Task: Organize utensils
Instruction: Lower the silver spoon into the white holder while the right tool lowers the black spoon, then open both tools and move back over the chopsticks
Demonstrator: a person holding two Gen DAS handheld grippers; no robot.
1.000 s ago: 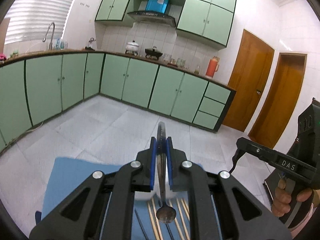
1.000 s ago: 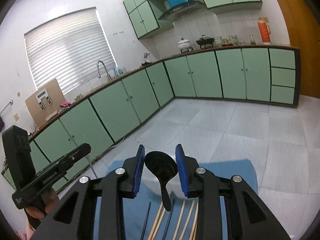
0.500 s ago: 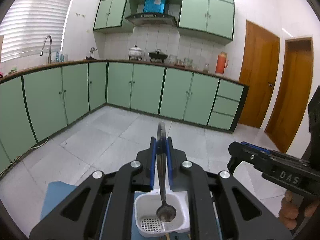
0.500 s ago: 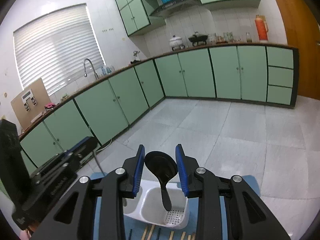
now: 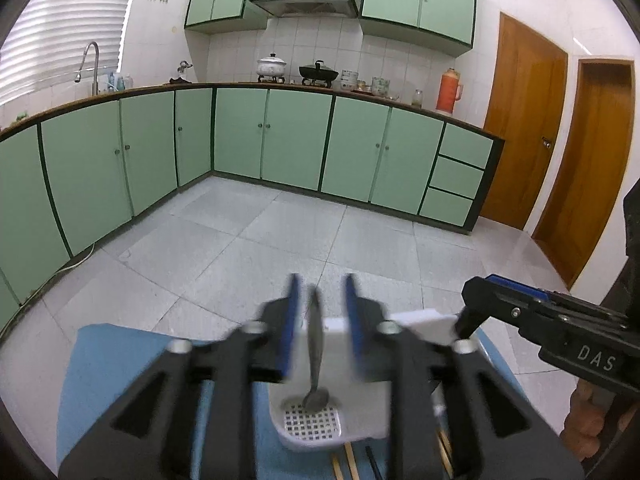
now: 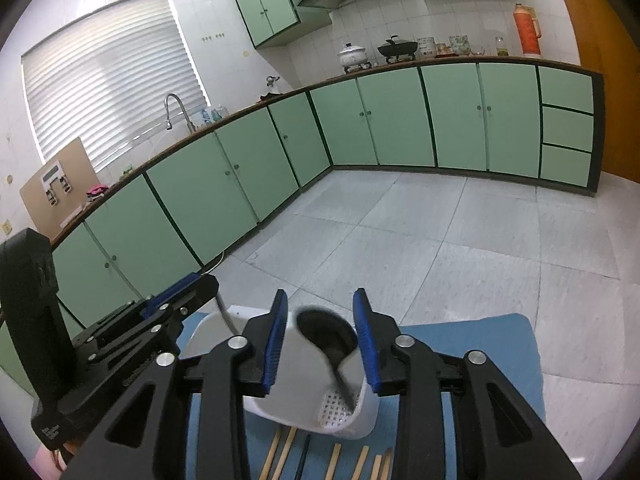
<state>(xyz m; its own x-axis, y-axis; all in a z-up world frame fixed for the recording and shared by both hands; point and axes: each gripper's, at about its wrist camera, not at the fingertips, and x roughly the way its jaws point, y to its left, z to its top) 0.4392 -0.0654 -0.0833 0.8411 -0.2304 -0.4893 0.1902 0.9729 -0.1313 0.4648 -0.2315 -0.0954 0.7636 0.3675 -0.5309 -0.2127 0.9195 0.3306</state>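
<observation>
- Kitchen backdrop: green cabinets (image 5: 296,144) round two walls, grey tile floor (image 5: 256,248), two wooden doors at 3 o'clock in the left wrist view.
- Blue mat (image 5: 120,368) covers the near surface; a white utensil holder (image 6: 304,392) with a perforated base sits on it.
- Left gripper (image 5: 320,320): jaws opening, blue pads standing clear on both sides of a metal spoon (image 5: 315,352). Spoon upright, bowl end down on the holder's grid at 6 o'clock of the pads. Pads blurred.
- Right gripper (image 6: 320,336): jaws opening, with a black spoon (image 6: 328,336) between them; bowl up at 12 o'clock, handle running down toward 5 o'clock onto the holder's perforated base. Pads not pressing it as far as can be seen.
- Wooden chopsticks (image 6: 332,460) and one dark stick lie on the mat at 6 o'clock of the holder.
- Each gripper shows in the other's view, close beside the holder.
- Hand (image 5: 588,412) on the right grip visible at 4 o'clock, left wrist view.
</observation>
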